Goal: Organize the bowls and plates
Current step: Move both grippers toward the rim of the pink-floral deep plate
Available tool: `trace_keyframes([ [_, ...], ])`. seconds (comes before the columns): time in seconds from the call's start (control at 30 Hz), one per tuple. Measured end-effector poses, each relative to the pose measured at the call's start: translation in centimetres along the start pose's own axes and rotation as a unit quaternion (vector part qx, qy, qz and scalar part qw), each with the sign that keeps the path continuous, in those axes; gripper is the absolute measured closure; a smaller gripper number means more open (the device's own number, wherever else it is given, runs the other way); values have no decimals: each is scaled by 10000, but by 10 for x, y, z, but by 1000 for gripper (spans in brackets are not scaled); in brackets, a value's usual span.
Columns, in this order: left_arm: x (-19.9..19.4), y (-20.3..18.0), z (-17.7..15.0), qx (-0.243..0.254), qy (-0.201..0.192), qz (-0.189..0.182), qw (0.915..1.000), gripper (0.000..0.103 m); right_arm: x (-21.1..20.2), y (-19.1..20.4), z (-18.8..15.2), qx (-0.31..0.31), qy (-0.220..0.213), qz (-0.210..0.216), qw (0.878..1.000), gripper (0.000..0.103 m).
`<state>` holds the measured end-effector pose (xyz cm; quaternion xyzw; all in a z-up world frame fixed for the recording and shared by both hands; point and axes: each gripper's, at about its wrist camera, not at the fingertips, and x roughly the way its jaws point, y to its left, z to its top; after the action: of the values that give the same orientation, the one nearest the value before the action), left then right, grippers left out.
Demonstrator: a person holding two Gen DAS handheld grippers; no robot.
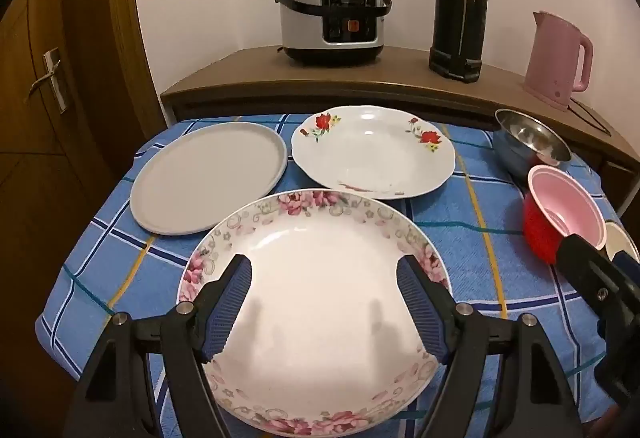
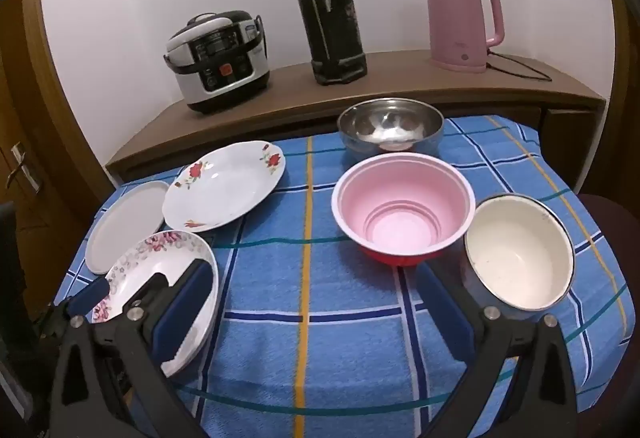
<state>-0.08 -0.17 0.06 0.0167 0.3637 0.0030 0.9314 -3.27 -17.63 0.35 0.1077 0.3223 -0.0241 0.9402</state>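
Note:
A pink-flowered plate [image 1: 316, 238] lies at the near left of the blue checked tablecloth [image 2: 312, 318]. My left gripper [image 1: 326, 266] hovers just over it, open, with nothing between its pads. Behind it lie a plain grey plate [image 1: 208, 173] and a white plate with red roses [image 1: 372, 151]. My right gripper [image 2: 314, 278] is open over bare cloth. Just beyond its fingers sit a pink-lined red bowl [image 2: 400, 213] and a white enamel bowl [image 2: 520, 254], with a steel bowl [image 2: 390, 129] farther back. One of the right gripper's fingers [image 1: 588, 270] shows at the edge of the left wrist view.
A wooden sideboard [image 2: 400, 77] behind the table carries a rice cooker [image 2: 218, 61], a black thermos [image 2: 328, 9] and a pink kettle [image 2: 460, 21] with its cord. A wooden door [image 1: 52, 77] stands to the left. The cloth drops off at the table's near and side edges.

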Motion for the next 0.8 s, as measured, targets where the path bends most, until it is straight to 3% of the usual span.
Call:
trace_keyframes([
  [0.17, -1, -3, -7, 174, -84, 272, 9994, 26, 3, 9, 1, -177, -13, 3, 9998, 0],
  [0.27, 2, 4, -4, 23, -21, 216, 9998, 26, -3, 15, -4, -172, -17, 57, 9998, 0],
  [0.8, -1, 0, -5, 192, -98, 189, 9996, 26, -1, 15, -7, -145, 0, 90, 9999, 0],
])
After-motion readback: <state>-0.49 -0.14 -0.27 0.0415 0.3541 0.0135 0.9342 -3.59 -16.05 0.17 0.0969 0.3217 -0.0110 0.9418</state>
